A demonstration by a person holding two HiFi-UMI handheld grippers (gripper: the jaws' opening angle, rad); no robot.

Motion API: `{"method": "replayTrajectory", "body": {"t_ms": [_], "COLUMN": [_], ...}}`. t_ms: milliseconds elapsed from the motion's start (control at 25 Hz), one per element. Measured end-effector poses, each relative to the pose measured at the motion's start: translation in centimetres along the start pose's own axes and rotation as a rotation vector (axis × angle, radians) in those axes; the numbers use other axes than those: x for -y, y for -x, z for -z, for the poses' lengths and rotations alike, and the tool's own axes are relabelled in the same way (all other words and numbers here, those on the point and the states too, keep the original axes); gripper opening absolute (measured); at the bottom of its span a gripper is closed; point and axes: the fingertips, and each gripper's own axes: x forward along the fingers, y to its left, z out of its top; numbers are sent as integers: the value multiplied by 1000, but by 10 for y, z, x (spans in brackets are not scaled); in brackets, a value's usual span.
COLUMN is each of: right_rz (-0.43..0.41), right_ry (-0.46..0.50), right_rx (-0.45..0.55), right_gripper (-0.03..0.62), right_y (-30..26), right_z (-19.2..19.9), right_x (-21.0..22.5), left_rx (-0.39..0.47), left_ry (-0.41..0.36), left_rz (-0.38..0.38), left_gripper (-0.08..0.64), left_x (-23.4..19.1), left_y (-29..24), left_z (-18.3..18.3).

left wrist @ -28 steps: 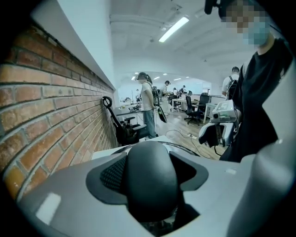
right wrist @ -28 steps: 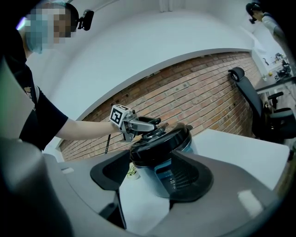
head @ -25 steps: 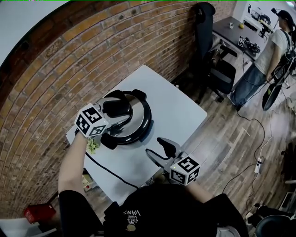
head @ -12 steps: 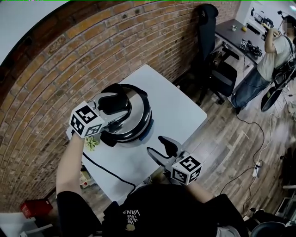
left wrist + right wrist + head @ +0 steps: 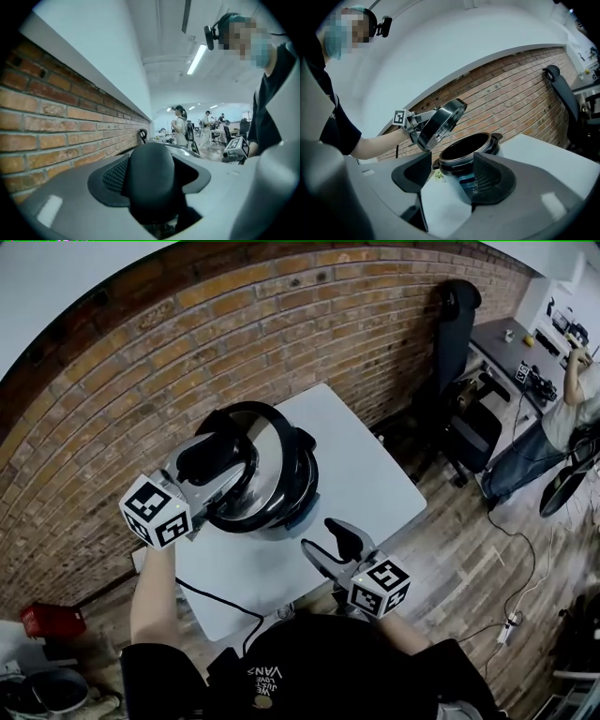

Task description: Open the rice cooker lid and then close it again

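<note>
The rice cooker [image 5: 302, 486] stands on the white table [image 5: 375, 474] by the brick wall. Its steel lid [image 5: 258, 460] is off the pot, raised and tilted. My left gripper [image 5: 217, 460] is shut on the lid's black handle [image 5: 151, 180], which fills the space between the jaws in the left gripper view. The right gripper view shows the lid [image 5: 438, 124] held up left of the open pot [image 5: 468, 150], whose dark inside is bare. My right gripper [image 5: 330, 542] hovers over the table's near edge, open, holding nothing, a little in front of the cooker.
A black power cord [image 5: 216, 601] runs from the cooker over the table's near left edge. A small green thing [image 5: 438, 176] lies by the pot's base. A black office chair [image 5: 459, 324] and a person [image 5: 581, 390] are off to the right. A red box [image 5: 47, 620] sits on the floor at left.
My left gripper has risen with the lid, tilting it up and away from the pot, which now stands uncovered. The right gripper has stayed where it was.
</note>
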Motion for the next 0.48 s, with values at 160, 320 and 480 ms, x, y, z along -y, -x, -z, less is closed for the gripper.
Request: {"method": "replayTrajectory", "body": {"t_ms": [160,320,480], "right_rz": [-56,-113,-174], "right_ry": [12,15,18], "right_rx": [-17,-38,-70], "right_gripper": [270,270,270], "right_y": [-3,-9,-15], "right_z": [-6,-7,-7], "right_x": [1,-1,-6], "left_rx": [89,150,216], "left_ry": [144,260,380], "left_rz": [-160,-288,-409], "left_gripper": [279,279,278], "left_x": [-3,3,10], "left_y": [35,64,86], "left_z": [5,23,48]}}
